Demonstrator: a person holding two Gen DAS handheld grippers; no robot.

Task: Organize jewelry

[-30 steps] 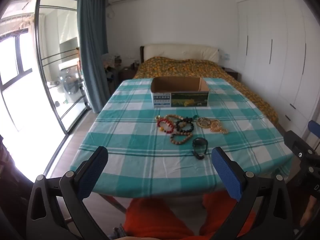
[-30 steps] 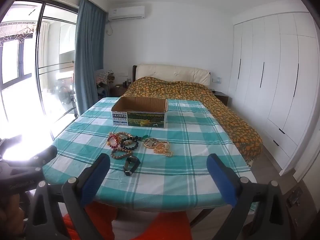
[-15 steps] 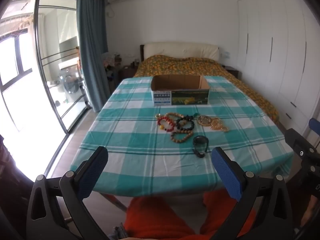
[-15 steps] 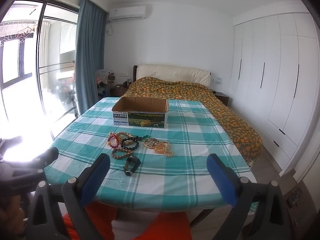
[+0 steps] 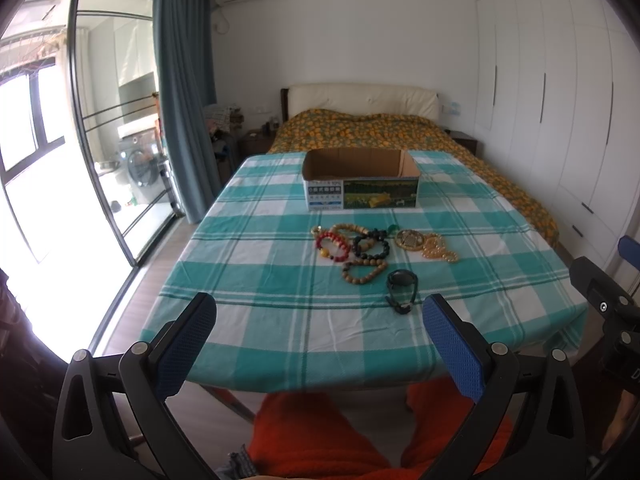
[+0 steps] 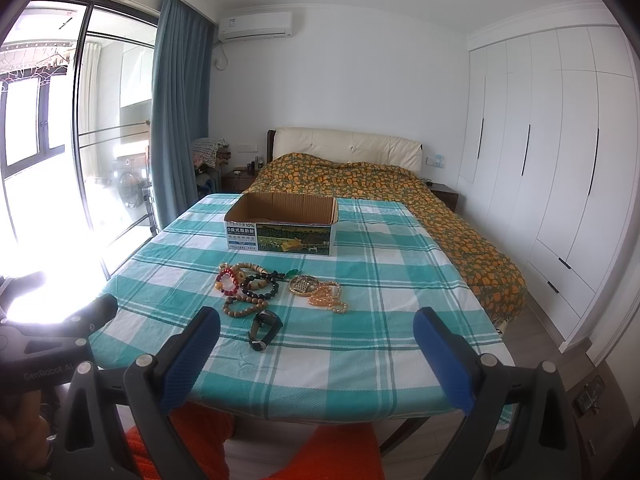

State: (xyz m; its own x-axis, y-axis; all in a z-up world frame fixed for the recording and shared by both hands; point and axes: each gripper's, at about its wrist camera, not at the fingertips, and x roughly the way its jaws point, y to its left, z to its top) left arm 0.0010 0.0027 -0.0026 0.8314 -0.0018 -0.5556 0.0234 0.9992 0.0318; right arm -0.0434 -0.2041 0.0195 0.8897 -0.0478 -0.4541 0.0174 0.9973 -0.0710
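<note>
On the table [image 5: 260,280], jewelry [image 5: 372,246], box [image 5: 360,184]

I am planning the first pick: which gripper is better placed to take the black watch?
Probably the left gripper: the black watch lies nearer its open fingers' centre line. From the right gripper it sits off to the left.

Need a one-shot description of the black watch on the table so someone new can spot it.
Start at the table with the teal checked cloth and find the open cardboard box on its far half. In front of the box lies a cluster of bead bracelets; the watch sits at the cluster's near edge, closest to the person. It is the only all-black strap with a round face, not beads.
</note>
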